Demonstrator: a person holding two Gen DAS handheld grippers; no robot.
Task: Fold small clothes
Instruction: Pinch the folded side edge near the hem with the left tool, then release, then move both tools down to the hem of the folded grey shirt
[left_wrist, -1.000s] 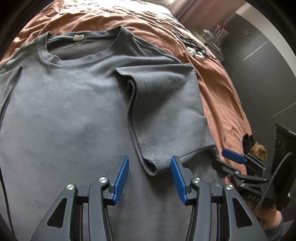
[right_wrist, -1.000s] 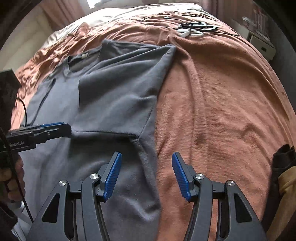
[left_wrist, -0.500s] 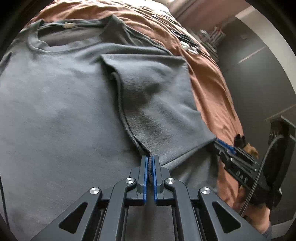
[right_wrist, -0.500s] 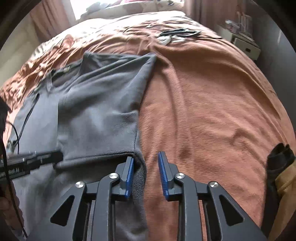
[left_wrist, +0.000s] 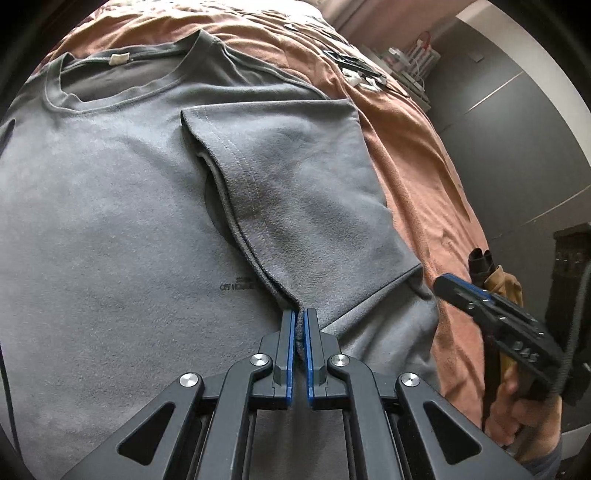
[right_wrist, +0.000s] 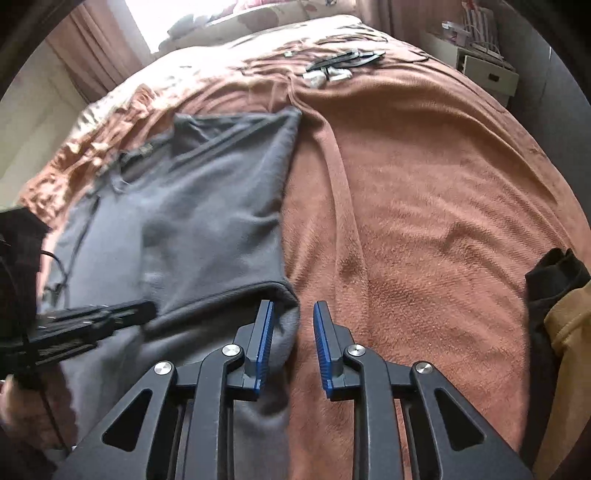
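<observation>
A grey T-shirt (left_wrist: 110, 229) lies flat on a brown bedspread (right_wrist: 424, 221), collar at the far end. Its right sleeve (left_wrist: 295, 192) is folded over onto the chest. My left gripper (left_wrist: 300, 317) is shut on the near corner of that folded sleeve. My right gripper (right_wrist: 293, 314) is partly open, its jaws a narrow gap apart around the shirt's right side edge (right_wrist: 284, 325), just below the sleeve fold. The shirt also shows in the right wrist view (right_wrist: 207, 221). The right gripper shows at the right in the left wrist view (left_wrist: 480, 299).
Dark and mustard clothes (right_wrist: 561, 306) lie at the bed's right edge. Small black and white items (right_wrist: 340, 66) lie far up the bed. A white bedside unit (right_wrist: 484, 70) stands far right. Curtains and a window are behind the bed.
My left gripper closed on the folded sleeve's corner and still holds it. My right gripper moved in to the shirt's side edge and narrowed from wide open to a small gap.
</observation>
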